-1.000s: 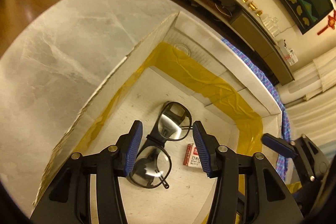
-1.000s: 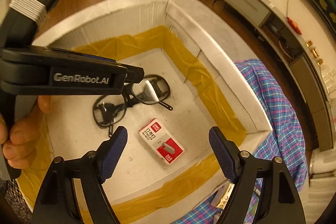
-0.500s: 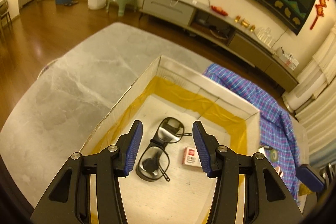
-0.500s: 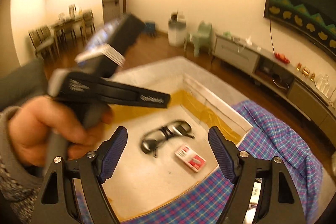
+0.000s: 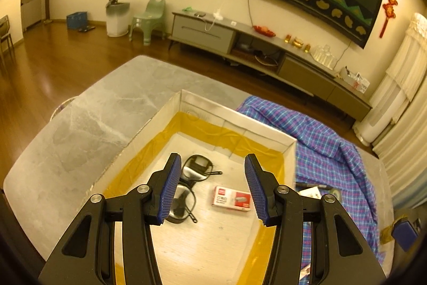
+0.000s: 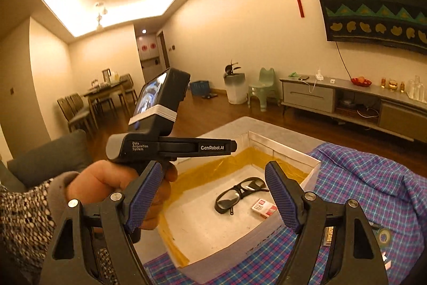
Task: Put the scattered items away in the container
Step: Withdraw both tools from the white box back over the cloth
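Note:
A white box [image 5: 234,116] lined with yellow tape stands on the grey marble table [image 5: 93,124]. Black glasses [image 5: 190,179] and a red-and-white staple box [image 5: 232,202] lie on its floor. My left gripper [image 5: 211,160] hangs above the box, open, with nothing between its blue pads. The right wrist view shows the same box [image 6: 283,148], glasses [image 6: 240,194] and staple box [image 6: 263,207]. My right gripper [image 6: 213,170] is also open and empty, held back from the box's near side. A hand [image 6: 106,183] grips the left gripper's body [image 6: 170,146] there.
A blue plaid cloth [image 5: 333,140] covers the table right of the box. On it lie a dark pen [image 5: 315,186] and a tape roll [image 5: 335,195], the roll also seen as a tape roll [image 6: 384,235] from the right wrist. A TV cabinet [image 5: 267,50] lines the far wall.
Both grippers have risen and drawn back from the box and tilted up, so the room now shows. The glasses and staple box lie where they were.

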The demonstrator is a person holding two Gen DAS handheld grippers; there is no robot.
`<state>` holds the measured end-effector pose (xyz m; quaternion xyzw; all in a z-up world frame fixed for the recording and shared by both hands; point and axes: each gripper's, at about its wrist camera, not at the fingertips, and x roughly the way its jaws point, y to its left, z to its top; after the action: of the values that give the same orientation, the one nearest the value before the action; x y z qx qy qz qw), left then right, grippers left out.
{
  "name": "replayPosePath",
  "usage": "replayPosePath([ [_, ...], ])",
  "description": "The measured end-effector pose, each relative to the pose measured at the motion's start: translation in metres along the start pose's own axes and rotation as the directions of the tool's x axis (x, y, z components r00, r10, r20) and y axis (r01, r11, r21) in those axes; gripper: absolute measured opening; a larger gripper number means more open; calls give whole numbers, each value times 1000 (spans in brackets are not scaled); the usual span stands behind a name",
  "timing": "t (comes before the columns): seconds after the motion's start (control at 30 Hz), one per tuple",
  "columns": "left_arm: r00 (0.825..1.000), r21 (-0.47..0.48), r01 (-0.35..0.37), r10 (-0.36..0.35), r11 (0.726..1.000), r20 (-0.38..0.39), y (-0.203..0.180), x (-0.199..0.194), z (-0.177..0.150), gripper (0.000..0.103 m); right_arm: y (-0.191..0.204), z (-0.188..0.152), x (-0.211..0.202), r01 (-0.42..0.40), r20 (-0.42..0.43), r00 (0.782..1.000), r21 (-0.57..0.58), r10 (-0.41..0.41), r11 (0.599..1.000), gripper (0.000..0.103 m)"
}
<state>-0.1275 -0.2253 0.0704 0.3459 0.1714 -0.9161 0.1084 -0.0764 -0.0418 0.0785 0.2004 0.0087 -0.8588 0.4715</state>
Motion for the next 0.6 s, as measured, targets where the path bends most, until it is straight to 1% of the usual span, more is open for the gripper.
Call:
replayPosePath([
  [0.13,999,4,23,-23,1000,27,-14,-13,-8,53,-7,4,-13,-23,33,999,37,21,999,80],
  [0.2,998,23,39,-40,999,40,-23,-20,-14,53,-12,8,-23,-36,57,998,65,32,997,80],
  [0.3,995,85,64,-71,994,70,-43,-31,-23,53,-22,13,-43,-30,96,995,99,20,995,80],
  [0.37,992,136,90,-101,987,78,-59,-36,-30,53,-31,15,-60,-5,126,992,124,-11,992,80],
  [0.47,984,194,155,-168,969,54,-82,-38,-42,53,-48,13,-83,34,151,987,174,-61,984,80],
  [0.53,977,228,204,-212,952,14,-98,-35,-53,53,-63,7,-98,74,158,981,211,-109,975,80],
  [0.6,971,263,235,-237,936,-26,-116,-30,-65,53,-78,-2,-110,109,149,977,254,-150,961,80],
])
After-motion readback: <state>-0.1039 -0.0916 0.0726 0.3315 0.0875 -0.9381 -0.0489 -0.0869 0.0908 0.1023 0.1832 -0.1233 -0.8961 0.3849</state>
